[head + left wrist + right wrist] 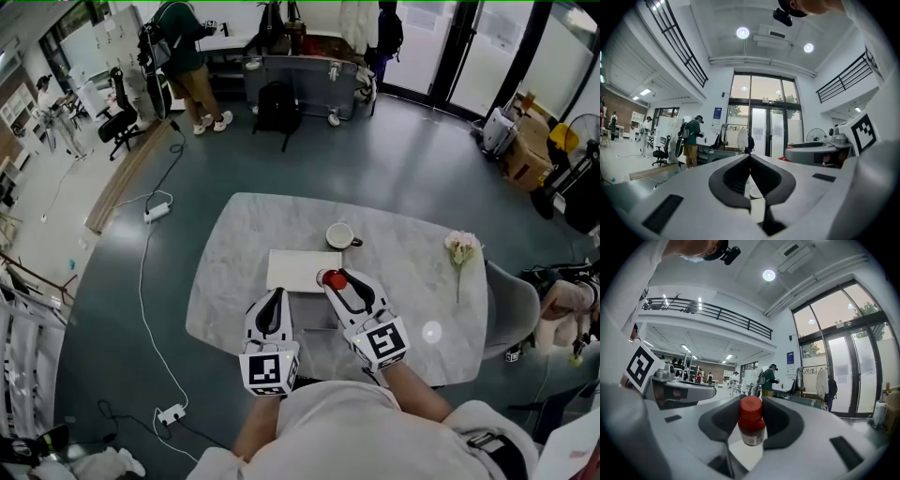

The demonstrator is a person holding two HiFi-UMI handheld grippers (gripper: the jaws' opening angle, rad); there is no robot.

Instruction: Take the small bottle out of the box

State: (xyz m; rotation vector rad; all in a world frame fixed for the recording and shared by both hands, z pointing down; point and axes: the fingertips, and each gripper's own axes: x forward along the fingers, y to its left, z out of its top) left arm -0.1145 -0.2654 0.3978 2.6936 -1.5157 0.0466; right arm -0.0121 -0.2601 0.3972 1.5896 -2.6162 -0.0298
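A small dark bottle with a red cap (335, 278) sits upright between the pads of my right gripper (336, 282), which is shut on it. In the right gripper view the bottle (751, 423) stands just behind the tips of the right gripper (751, 401), lifted above the white surface below. The white box (298, 270) lies flat on the marble table (234, 281), and the bottle hangs over its near right corner. My left gripper (275, 296) hovers by the box's near left edge. In its own view the left gripper (750, 156) is shut with tips touching and nothing held.
A white cup (339, 236) stands behind the box, also seen through the left jaws as a cup (755, 192). A pale flower (461, 248) lies at the table's right side. A grey chair (511, 314) stands to the right. People and desks are far behind.
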